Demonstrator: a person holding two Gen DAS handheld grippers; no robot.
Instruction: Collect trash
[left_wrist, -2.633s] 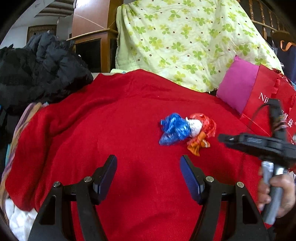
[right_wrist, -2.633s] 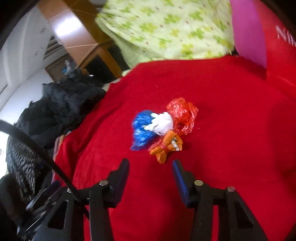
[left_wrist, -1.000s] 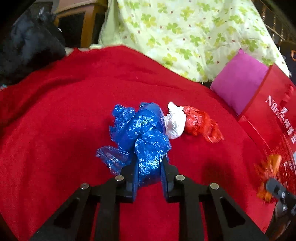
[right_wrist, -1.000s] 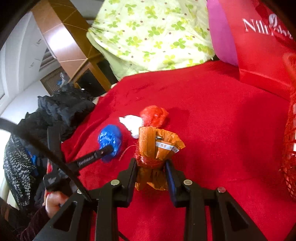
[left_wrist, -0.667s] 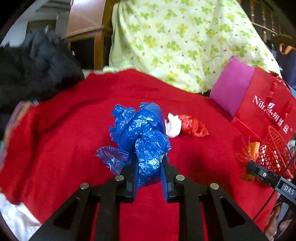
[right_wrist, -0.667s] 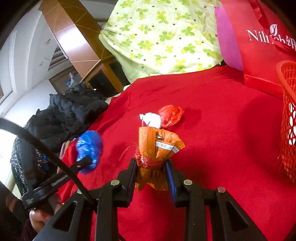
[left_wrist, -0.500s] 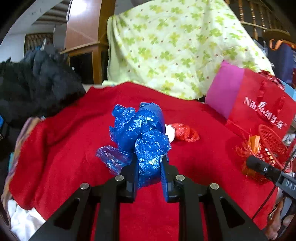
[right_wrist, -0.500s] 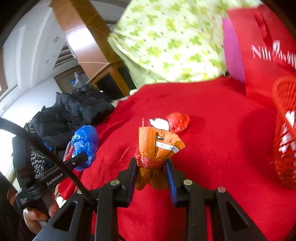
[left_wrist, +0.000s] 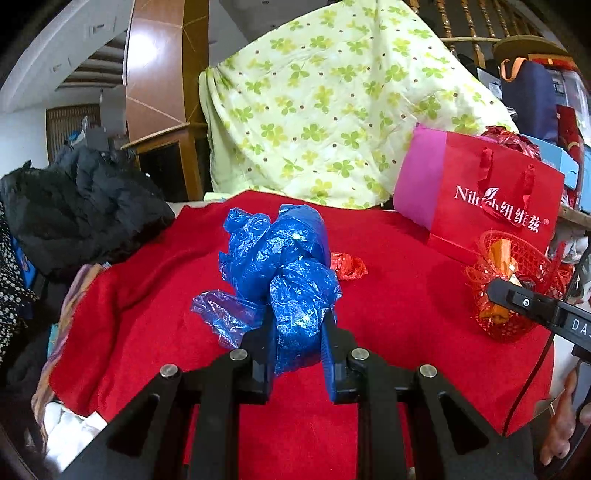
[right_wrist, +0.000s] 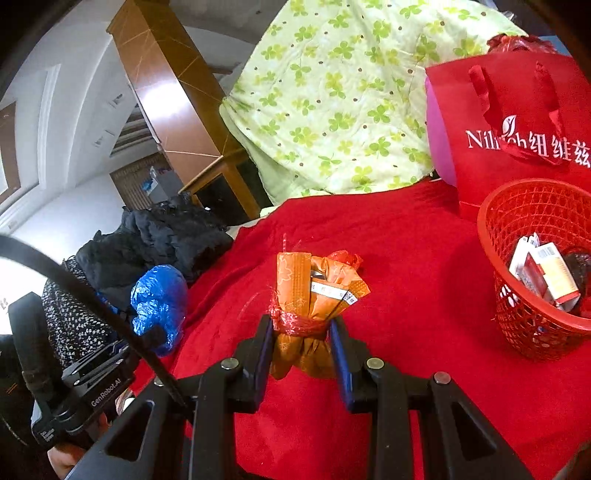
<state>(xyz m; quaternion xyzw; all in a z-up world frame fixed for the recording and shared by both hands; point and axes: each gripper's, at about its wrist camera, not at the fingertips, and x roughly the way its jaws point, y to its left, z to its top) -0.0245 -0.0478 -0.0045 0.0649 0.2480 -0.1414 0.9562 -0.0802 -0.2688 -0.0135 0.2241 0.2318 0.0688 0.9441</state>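
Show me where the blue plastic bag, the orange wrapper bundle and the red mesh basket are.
blue plastic bag (left_wrist: 284, 266), left wrist view, crumpled middle.
orange wrapper bundle (right_wrist: 314, 295), right wrist view, upper body.
red mesh basket (right_wrist: 491, 240), right wrist view, left rim.

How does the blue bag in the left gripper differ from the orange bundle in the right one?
The blue plastic bag is loose, crinkled film billowing past the left gripper; the orange wrapper bundle is compact, cinched by a red tie, in the right gripper. The bag looks bulkier. Both are clamped and held above the red cloth.
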